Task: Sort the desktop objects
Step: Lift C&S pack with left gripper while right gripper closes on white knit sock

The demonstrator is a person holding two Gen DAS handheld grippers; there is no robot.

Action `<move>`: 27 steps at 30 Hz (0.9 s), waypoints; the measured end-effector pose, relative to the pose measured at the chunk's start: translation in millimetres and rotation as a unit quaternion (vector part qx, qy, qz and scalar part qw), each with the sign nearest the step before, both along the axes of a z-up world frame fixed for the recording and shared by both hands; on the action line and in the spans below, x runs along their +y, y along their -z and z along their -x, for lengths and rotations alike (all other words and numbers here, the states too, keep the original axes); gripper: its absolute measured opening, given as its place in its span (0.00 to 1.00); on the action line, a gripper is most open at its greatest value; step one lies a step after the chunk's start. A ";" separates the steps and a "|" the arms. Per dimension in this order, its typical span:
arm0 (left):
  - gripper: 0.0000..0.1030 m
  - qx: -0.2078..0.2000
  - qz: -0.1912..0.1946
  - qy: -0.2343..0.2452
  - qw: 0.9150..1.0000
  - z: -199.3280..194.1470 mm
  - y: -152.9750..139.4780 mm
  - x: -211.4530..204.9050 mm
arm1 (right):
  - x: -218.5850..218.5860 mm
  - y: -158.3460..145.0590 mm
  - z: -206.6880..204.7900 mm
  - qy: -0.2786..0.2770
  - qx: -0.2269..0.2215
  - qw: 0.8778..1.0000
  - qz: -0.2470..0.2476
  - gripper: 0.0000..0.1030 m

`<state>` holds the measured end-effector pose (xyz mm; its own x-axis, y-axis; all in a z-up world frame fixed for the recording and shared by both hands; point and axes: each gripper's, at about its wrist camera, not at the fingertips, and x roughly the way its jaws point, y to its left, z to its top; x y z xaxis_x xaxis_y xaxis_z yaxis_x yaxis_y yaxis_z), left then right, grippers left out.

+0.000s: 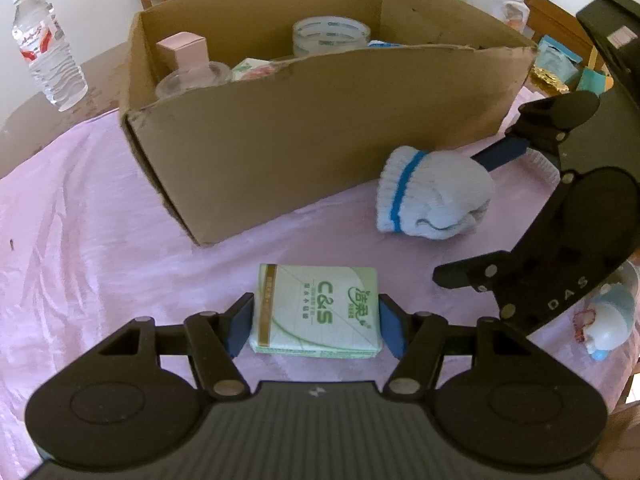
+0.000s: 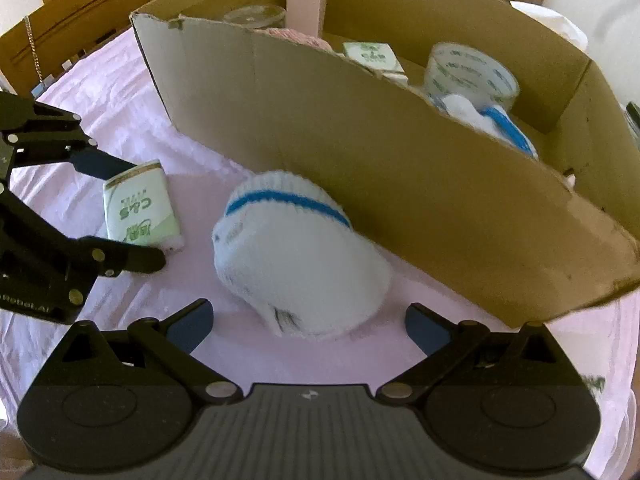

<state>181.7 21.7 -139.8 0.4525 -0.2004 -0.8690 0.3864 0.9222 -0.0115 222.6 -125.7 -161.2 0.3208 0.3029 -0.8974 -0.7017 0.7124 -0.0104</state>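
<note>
Left gripper (image 1: 316, 326), bottom centre of the left wrist view: blue pads pressed against both short sides of the tissue pack (image 1: 318, 312), partly closed around it. Pack lies flat on the pink cloth (image 1: 100, 240), just in front of the cardboard box (image 1: 320, 128).

Right gripper (image 2: 308, 330), bottom centre of the right wrist view: jaws spread wide, nothing held. The rolled white glove (image 2: 296, 252) with a blue band sits on the cloth just ahead of the pads, near edge about level with the fingertips, not touched. Glove lies close against the box's near wall.

In the right wrist view the tissue pack shows at centre left, between the left gripper's fingers.

Inside the box, upper part of the left wrist view: tape roll (image 1: 330, 36), pink carton (image 1: 185, 50), clear lid (image 1: 192, 78), another tissue pack (image 2: 374, 56), a second glove (image 2: 492, 120).

Water bottle (image 1: 46, 46) stands upper left, off the cloth. Small blue-and-white figurine (image 1: 612, 320) at the right edge.
</note>
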 end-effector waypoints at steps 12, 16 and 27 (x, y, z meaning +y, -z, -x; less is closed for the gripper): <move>0.63 -0.003 -0.001 -0.001 1.000 -2.7 0.8 7.6 | 12.7 -3.2 -20.9 0.028 0.011 0.999 -0.035 1.00; 0.62 -0.001 0.001 0.001 1.000 -3.6 0.5 8.7 | 13.6 -5.0 -17.7 0.031 0.000 0.999 -0.025 0.89; 0.62 -0.003 0.013 0.006 1.000 0.6 -14.8 14.1 | 5.5 -23.1 -7.6 0.012 0.003 1.000 -0.027 0.81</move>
<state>181.2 35.8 -125.0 0.4546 -0.2290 -0.8608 0.3979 0.9168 -0.0338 230.2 -120.3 -138.1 0.3233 0.3434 -0.8818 -0.6845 0.7282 0.0326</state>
